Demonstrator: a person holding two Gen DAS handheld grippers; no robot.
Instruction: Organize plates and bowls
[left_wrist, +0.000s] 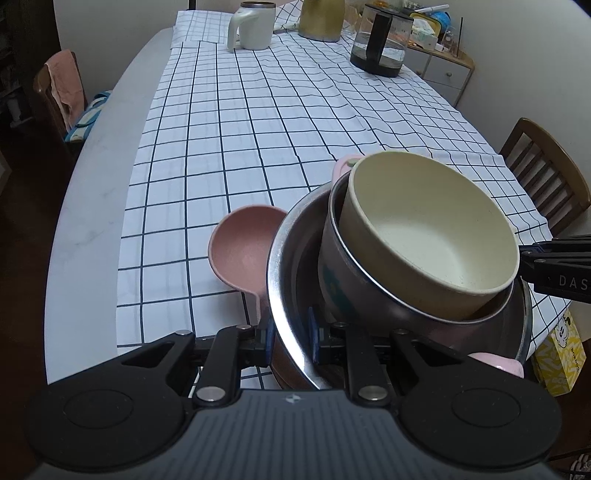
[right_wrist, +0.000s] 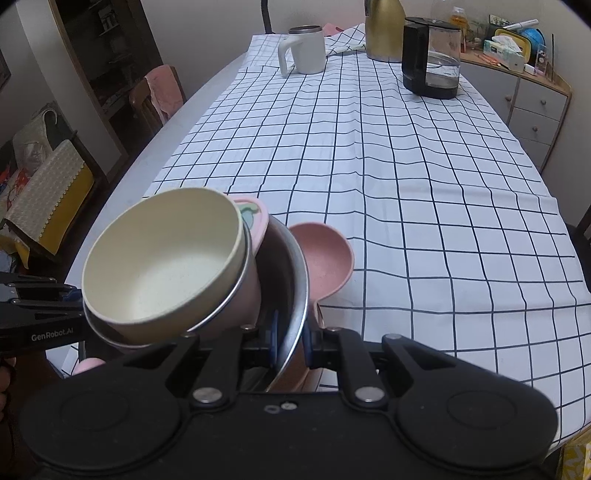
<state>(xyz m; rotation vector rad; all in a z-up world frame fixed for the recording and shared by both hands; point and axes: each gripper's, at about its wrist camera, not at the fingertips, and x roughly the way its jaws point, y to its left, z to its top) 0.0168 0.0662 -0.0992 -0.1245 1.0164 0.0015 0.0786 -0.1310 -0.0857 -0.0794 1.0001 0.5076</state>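
A large steel bowl (left_wrist: 291, 258) is tilted low over the near end of the checked tablecloth. A pink-sided, steel-rimmed bowl (left_wrist: 332, 273) is nested in it, and a cream bowl (left_wrist: 436, 229) sits inside that one. My left gripper (left_wrist: 291, 338) is shut on the steel bowl's near rim. My right gripper (right_wrist: 290, 339) is shut on the rim of the steel bowl (right_wrist: 295, 280) at the opposite side. A pink handled bowl (left_wrist: 240, 251) lies on the cloth right beside the stack. A pink piece (right_wrist: 255, 218) pokes out behind the cream bowl (right_wrist: 162, 262).
A white mug (left_wrist: 255, 26), a gold kettle (left_wrist: 321, 18) and a glass kettle (left_wrist: 380, 40) stand at the far end of the table. Wooden chairs (left_wrist: 546, 173) flank the table. A yellow box (left_wrist: 561, 350) sits below the right edge. A cabinet (right_wrist: 535, 107) stands at the far right.
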